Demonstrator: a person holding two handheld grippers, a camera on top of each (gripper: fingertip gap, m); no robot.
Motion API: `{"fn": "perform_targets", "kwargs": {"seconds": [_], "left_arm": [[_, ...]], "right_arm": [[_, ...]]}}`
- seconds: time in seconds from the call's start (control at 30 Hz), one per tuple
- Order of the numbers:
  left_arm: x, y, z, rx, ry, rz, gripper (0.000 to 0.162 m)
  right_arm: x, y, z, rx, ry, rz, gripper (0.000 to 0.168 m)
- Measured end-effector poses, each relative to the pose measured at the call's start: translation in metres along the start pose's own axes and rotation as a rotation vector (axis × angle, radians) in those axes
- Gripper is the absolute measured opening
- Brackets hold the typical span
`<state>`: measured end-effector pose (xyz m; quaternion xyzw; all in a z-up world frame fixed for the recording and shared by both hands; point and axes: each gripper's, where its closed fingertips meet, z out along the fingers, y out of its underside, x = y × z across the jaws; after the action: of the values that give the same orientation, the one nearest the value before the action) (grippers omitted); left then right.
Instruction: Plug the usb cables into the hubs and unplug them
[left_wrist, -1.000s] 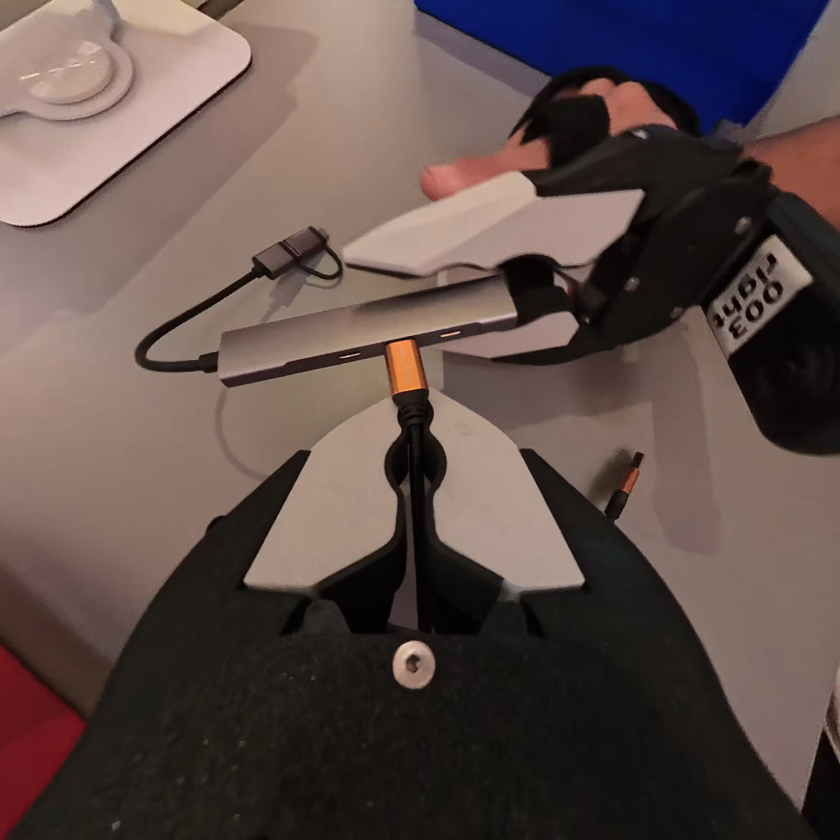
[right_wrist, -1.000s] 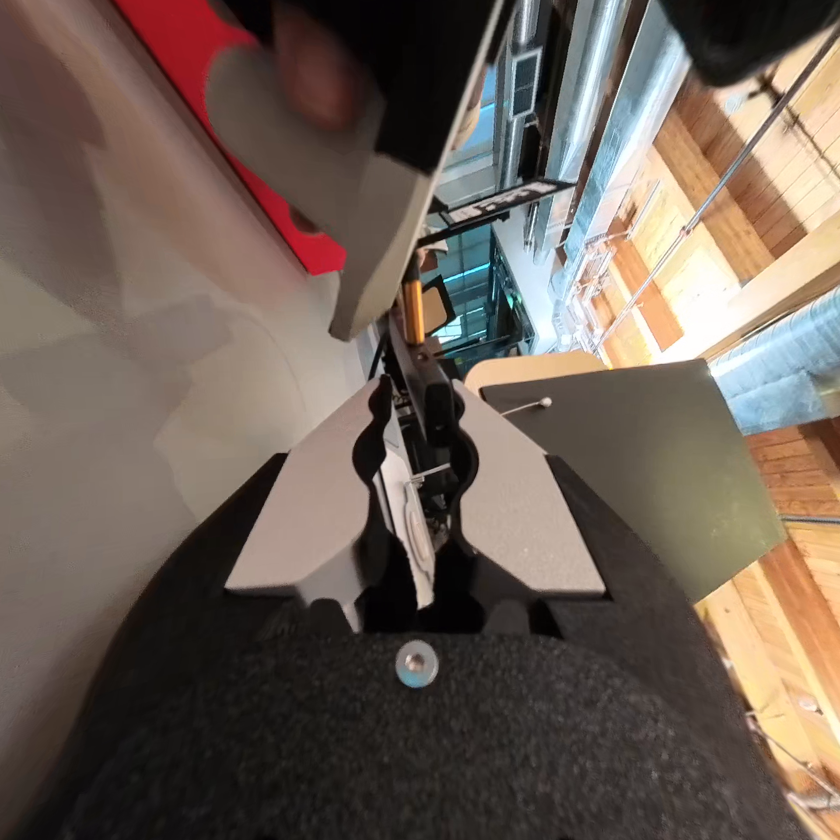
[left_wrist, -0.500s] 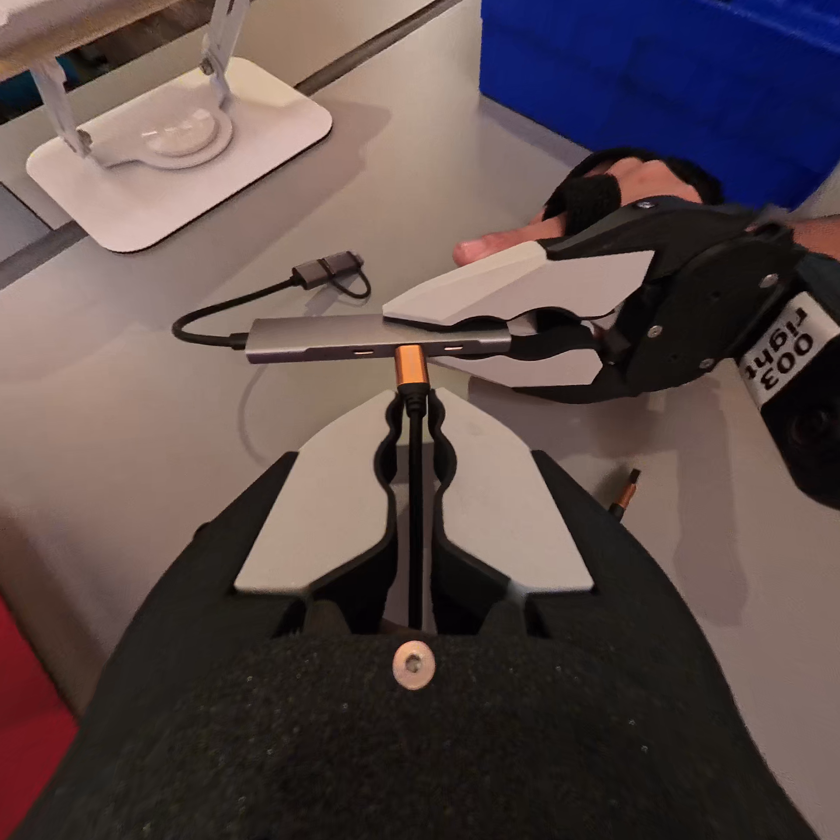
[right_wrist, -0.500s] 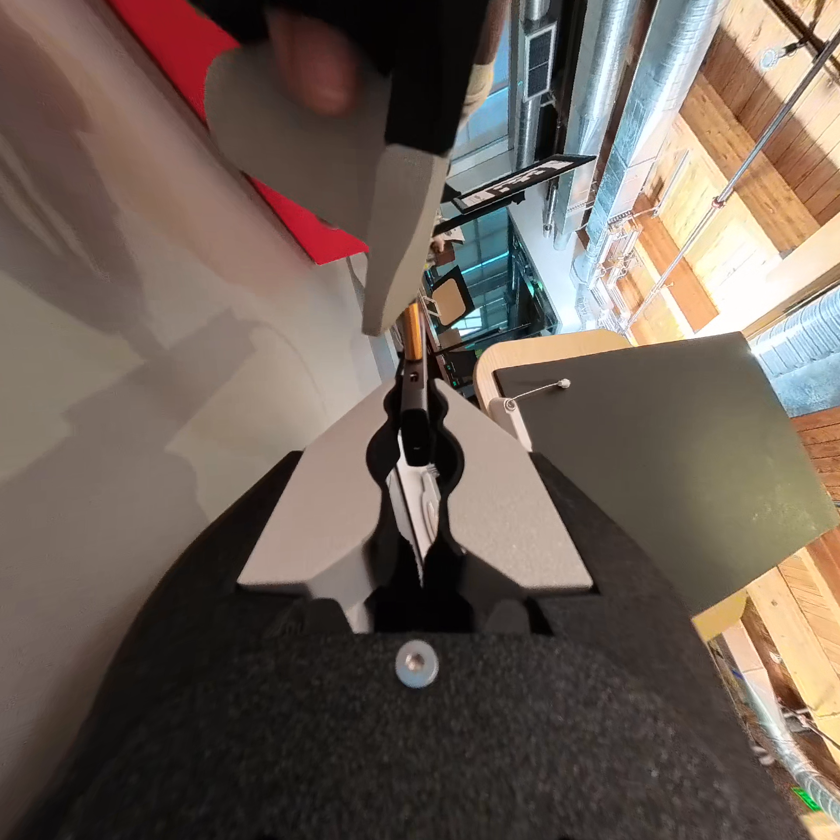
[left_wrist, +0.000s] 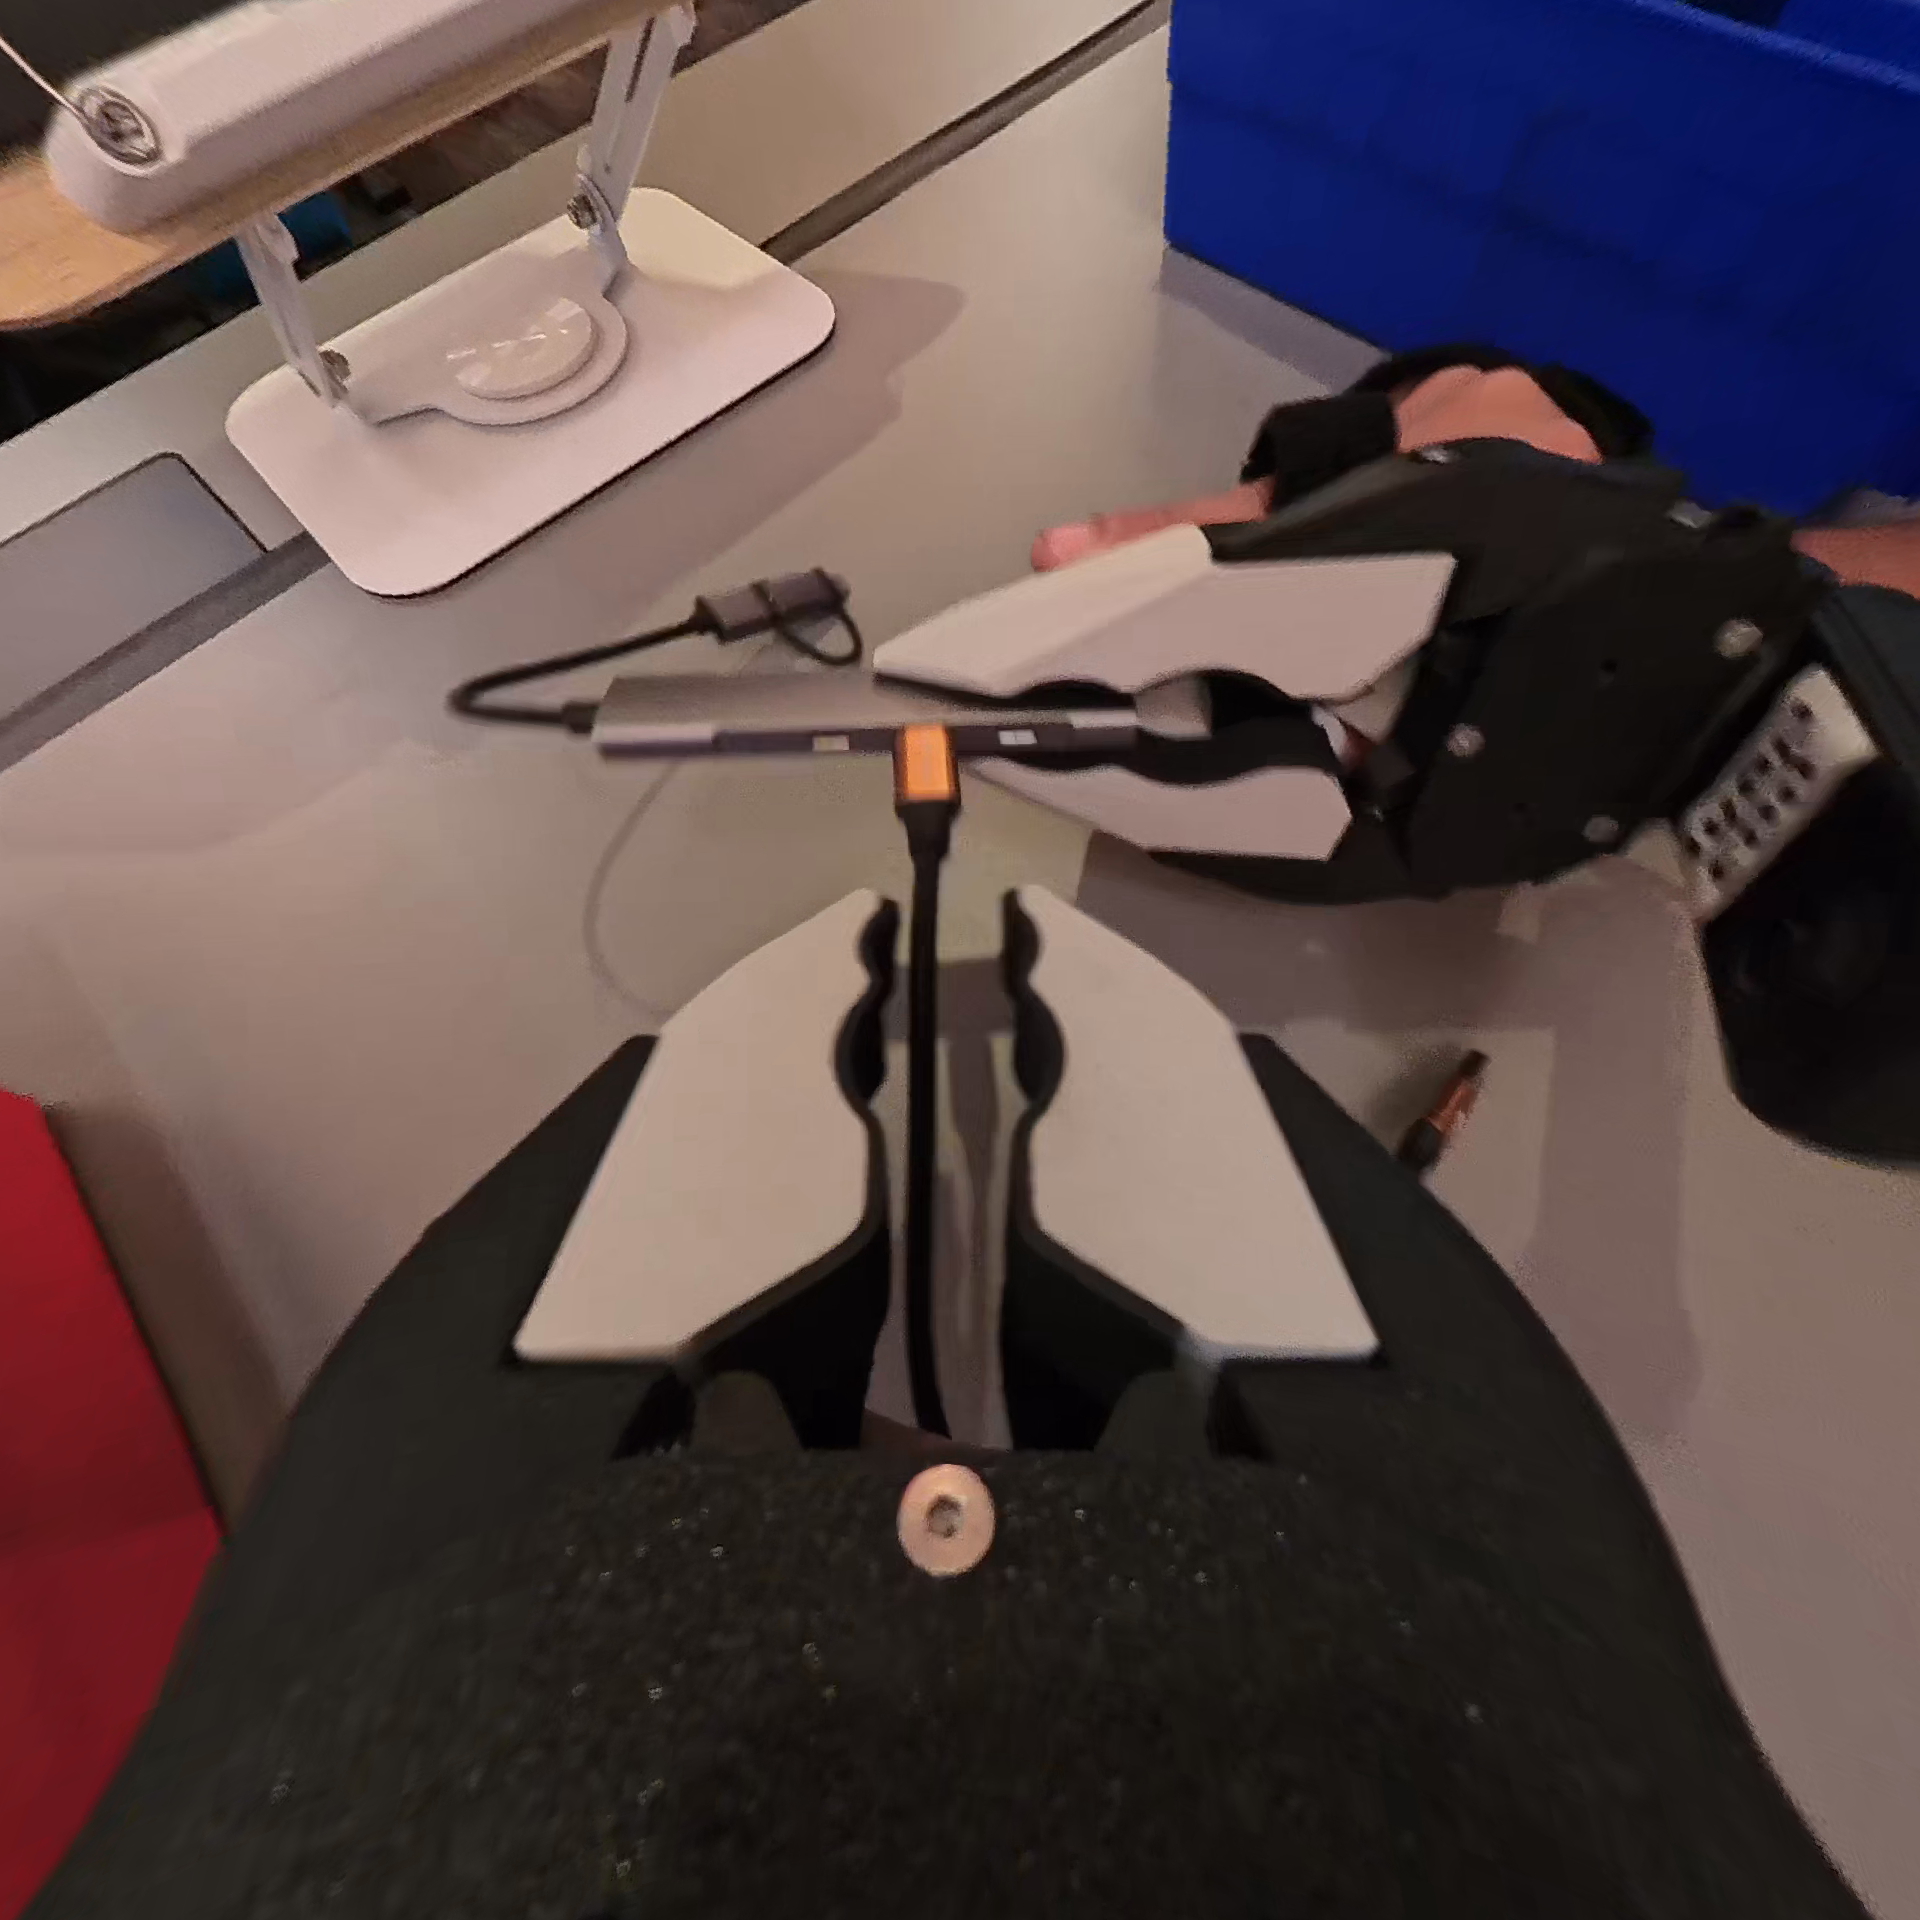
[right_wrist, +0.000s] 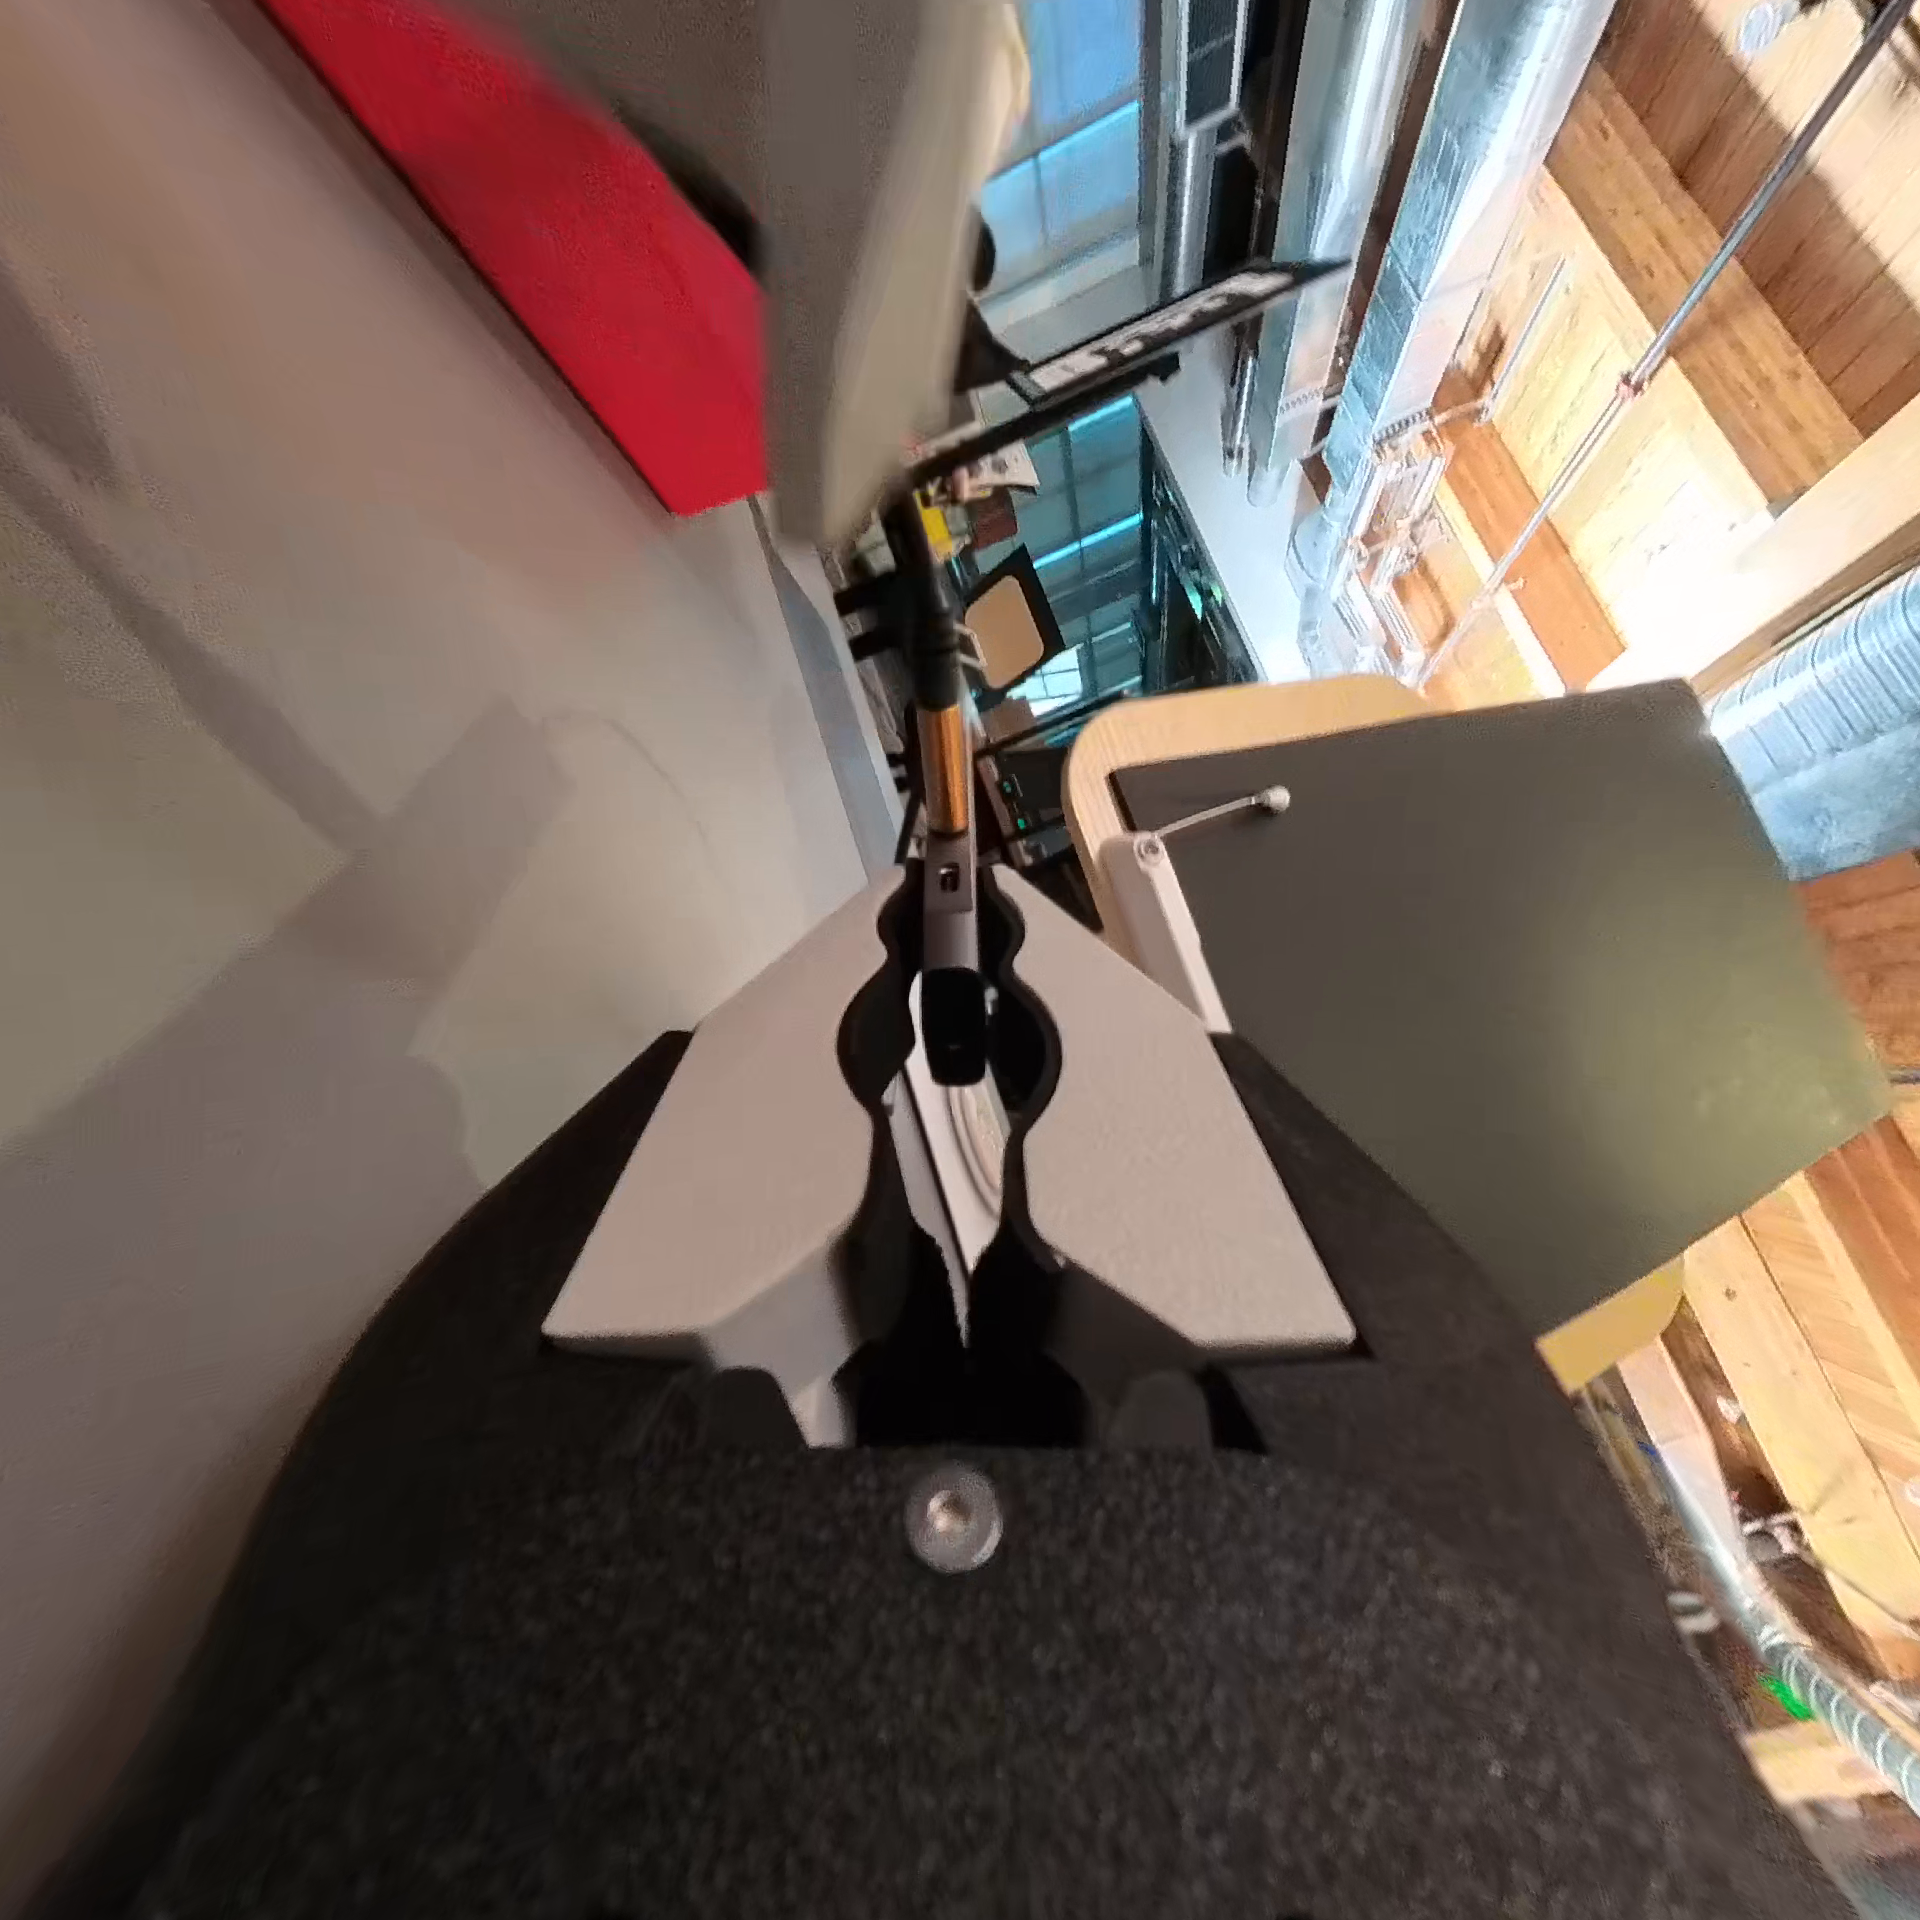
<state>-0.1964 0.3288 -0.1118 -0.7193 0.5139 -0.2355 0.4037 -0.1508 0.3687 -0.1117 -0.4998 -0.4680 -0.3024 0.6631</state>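
Two grippers: right gripper (left_wrist: 914, 727) jaws clamp the grey hub (left_wrist: 831, 717); left gripper (left_wrist: 940, 914) jaws parted around its orange-plugged cable (left_wrist: 923, 1018).

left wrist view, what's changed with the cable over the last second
The left hand-held gripper opened, let go of the black cable and backed away. The orange plug stays in the grey hub, and the right hand-held gripper stays clamped on the hub.

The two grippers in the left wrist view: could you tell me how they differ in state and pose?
The left gripper is open, its jaws apart either side of the black cable without touching it; the right gripper is shut on the slim grey metal hub.
The left points forward; the right lies sideways.
Both have grey fingers on black bodies.
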Motion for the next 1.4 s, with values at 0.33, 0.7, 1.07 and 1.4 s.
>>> {"fn": "perform_targets", "kwargs": {"seconds": [0.33,0.7,1.07,1.4], "left_arm": [[-0.029,0.129,-0.159,0.031,-0.267,-0.323,0.03],[-0.176,0.151,-0.172,-0.483,-0.203,-0.057,0.036],[-0.216,0.206,-0.146,-0.88,-0.11,0.223,0.004],[-0.224,0.003,-0.273,-0.29,-0.697,0.334,0.004]], "right_arm": [[0.004,-0.001,-0.001,0.053,-0.021,0.094,0.006],[-0.002,-0.005,0.001,0.071,-0.057,0.115,0.006],[-0.005,-0.003,0.004,0.062,-0.081,0.13,0.006],[0.001,-0.001,0.004,0.054,-0.056,0.146,0.007]]}}
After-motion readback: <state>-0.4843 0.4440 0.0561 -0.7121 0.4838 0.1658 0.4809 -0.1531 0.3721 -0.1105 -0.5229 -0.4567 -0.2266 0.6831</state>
